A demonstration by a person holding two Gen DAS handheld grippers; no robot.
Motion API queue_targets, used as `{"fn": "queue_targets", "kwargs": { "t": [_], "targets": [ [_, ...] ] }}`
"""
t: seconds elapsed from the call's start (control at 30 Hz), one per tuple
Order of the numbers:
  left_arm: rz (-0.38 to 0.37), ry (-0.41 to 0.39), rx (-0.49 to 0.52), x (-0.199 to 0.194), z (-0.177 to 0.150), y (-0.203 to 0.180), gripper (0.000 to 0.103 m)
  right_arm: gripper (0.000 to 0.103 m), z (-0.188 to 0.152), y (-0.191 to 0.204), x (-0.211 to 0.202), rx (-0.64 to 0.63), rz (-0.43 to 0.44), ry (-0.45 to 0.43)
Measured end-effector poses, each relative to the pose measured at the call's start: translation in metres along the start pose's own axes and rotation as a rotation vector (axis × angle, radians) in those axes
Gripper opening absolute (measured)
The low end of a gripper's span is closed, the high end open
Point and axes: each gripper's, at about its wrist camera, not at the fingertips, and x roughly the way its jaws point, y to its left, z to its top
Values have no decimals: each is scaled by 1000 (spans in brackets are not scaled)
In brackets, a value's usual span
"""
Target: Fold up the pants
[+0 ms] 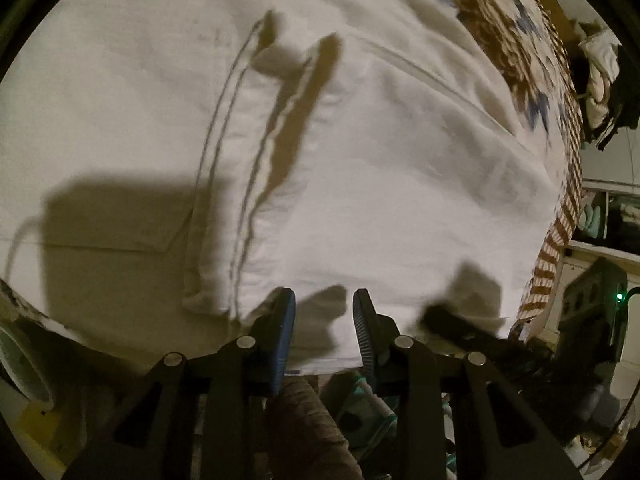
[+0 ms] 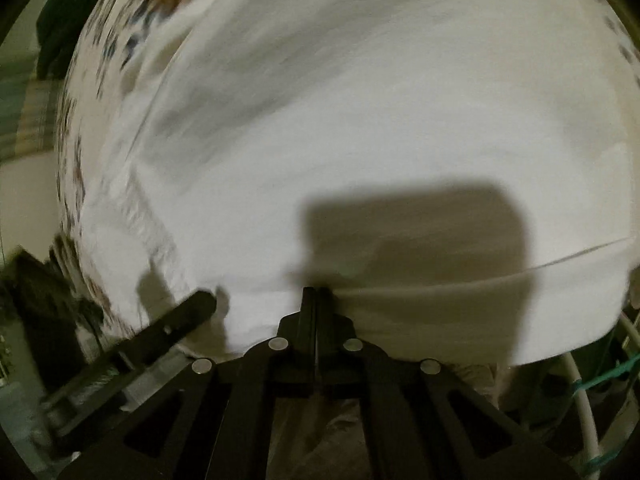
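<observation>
Fingers of the left gripper stand a little apart over the near hem of the white pants, not pinching. The right gripper is pressed together at that edge — cloth between the pads, I cannot tell. Best grip both near corners evenly before lifting. One pair of pants, two grippers, one patterned bedspread beyond.

Left tool fingers slightly apart; right tool fingers pressed together.
</observation>
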Motion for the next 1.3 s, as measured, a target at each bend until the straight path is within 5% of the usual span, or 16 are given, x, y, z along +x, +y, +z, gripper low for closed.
{"fn": "queue_targets", "kwargs": {
  "t": [0.47, 0.6, 0.67, 0.77, 0.8, 0.9, 1.03, 1.2, 1.3],
  "targets": [
    [-27, 6, 1, -4, 5, 8, 27, 0, 28, -91, -68, 132, -94, -89],
    [-29, -13, 15, -7, 4, 2, 27, 1, 33, -91, -75, 79, -145, -75],
    [-93, -41, 19, -17, 4, 0, 30, 16, 30, -73, -76, 31, -180, -73],
    [-154, -131, 25, -52, 0, 3, 74, 73, 20, -38, -81, -71, -210, -100],
    [-172, -153, 19, -63, -1, 8, 78, 86, 15, -26, -82, -100, -212, -110],
    [-213, -262, -86, -108, -10, 47, 78, 91, 3, 6, -79, -155, -223, -149],
    [-197, -413, -366, -140, -35, 131, 78, 91, 1, 32, -67, -151, -212, -185],
    [-211, -484, -715, -125, -56, 231, 78, 91, 1, 52, -40, -85, -167, -182],
    [-272, -501, -807, -108, -52, 256, 75, 91, -1, 60, -25, -80, -161, -177]
  ]
}}
